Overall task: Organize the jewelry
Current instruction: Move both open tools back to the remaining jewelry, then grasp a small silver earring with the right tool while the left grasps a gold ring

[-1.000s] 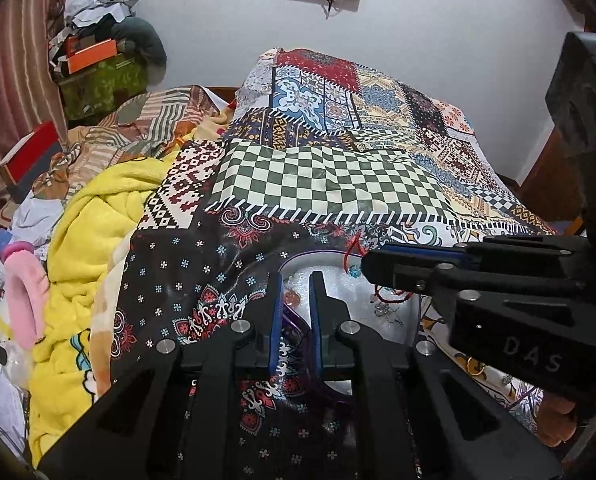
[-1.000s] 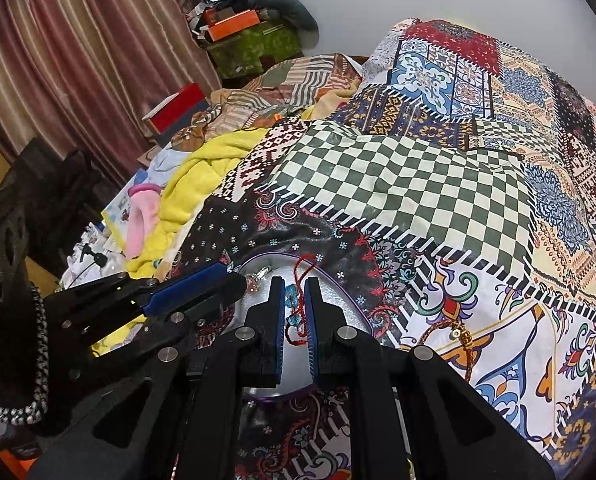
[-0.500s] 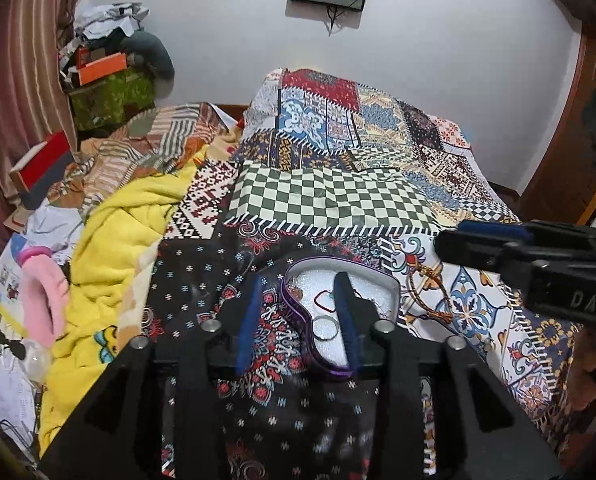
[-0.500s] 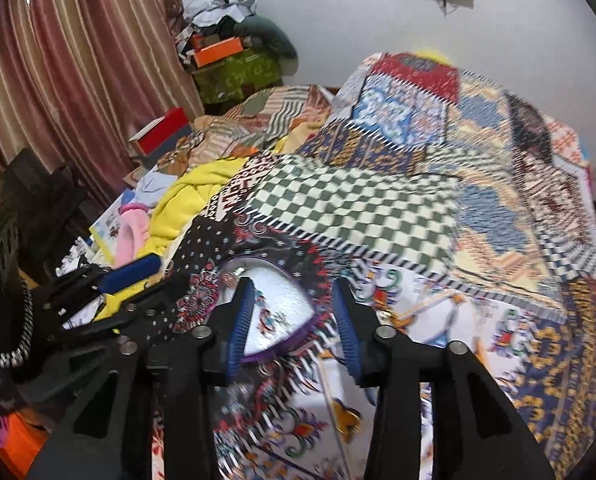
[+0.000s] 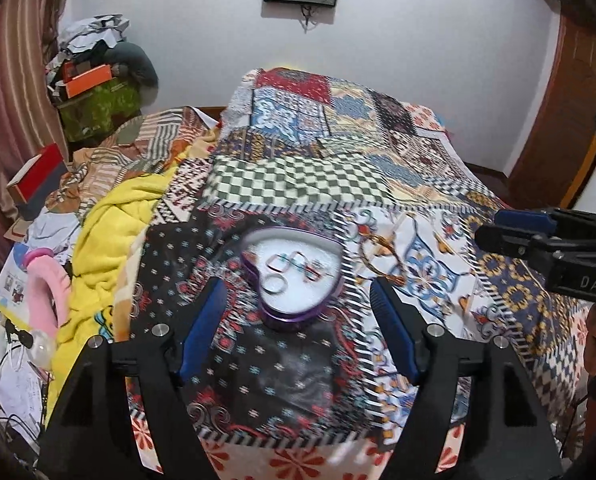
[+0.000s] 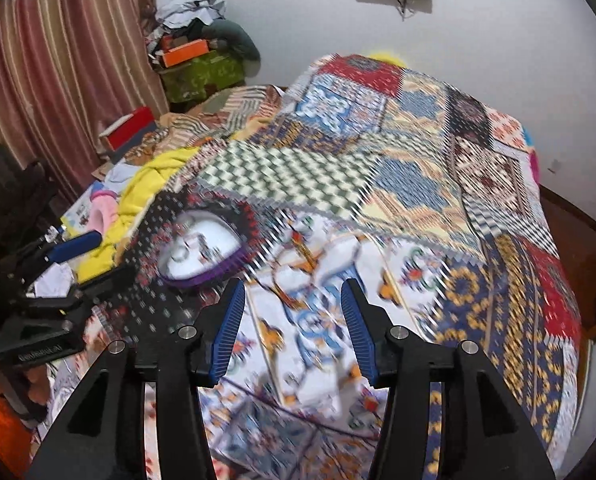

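Both grippers hung empty over the bed, with the jewelry gathered in the heart-shaped box.

The left gripper (image 5: 298,300) had its blue-padded fingers spread wide apart, holding nothing, above the patchwork bedspread (image 5: 317,184). The purple heart-shaped box (image 5: 294,276) sat on the dark flowered patch near the bedspread's near edge, its white lining holding a silver ring (image 5: 274,283) and some small red and turquoise pieces (image 5: 298,266), too blurred to name. The right gripper (image 6: 292,314) was likewise open and empty, over the white and blue patch, to the right of the box. A beaded bracelet (image 5: 377,246) lay on the bedspread just right of the box. A yellow blanket (image 5: 110,248) was bunched along the left edge.
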Motion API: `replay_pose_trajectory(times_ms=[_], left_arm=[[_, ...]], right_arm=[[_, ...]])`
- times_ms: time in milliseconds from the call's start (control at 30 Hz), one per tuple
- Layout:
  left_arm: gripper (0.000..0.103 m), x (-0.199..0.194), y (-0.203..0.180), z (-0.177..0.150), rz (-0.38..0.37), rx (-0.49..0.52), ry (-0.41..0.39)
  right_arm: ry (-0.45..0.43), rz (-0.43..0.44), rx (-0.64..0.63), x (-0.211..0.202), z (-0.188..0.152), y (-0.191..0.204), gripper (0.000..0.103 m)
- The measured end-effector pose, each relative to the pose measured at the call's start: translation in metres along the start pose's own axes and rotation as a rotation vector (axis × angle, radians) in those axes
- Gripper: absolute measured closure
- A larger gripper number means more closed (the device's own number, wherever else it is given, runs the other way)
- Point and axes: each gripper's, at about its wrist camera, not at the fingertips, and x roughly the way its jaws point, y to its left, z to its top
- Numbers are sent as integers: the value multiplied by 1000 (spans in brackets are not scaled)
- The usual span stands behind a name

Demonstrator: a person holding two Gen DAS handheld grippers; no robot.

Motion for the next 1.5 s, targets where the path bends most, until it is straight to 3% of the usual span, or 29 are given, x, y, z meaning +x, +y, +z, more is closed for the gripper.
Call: replay_pose_trajectory(times_ms=[333, 667, 933, 1067, 1233, 1500], left_arm=[[26, 19, -36, -18, -39, 62, 69], [26, 44, -47, -41, -64, 96, 165], [26, 52, -45, -47, -64, 96, 183], [26, 57, -42, -46, -65, 90, 188], [26, 62, -44, -45, -69, 87, 195], [26, 70, -56, -41, -110, 104, 213]], right_arm=[[109, -53, 31, 11, -45, -28, 57], [232, 40, 35, 46, -74, -15, 57], [227, 78, 42, 65, -73, -6, 57], [204, 61, 46, 65, -73, -7, 68], [192, 54, 4, 69, -71, 0, 91], [177, 50, 34, 60, -73, -8, 92]])
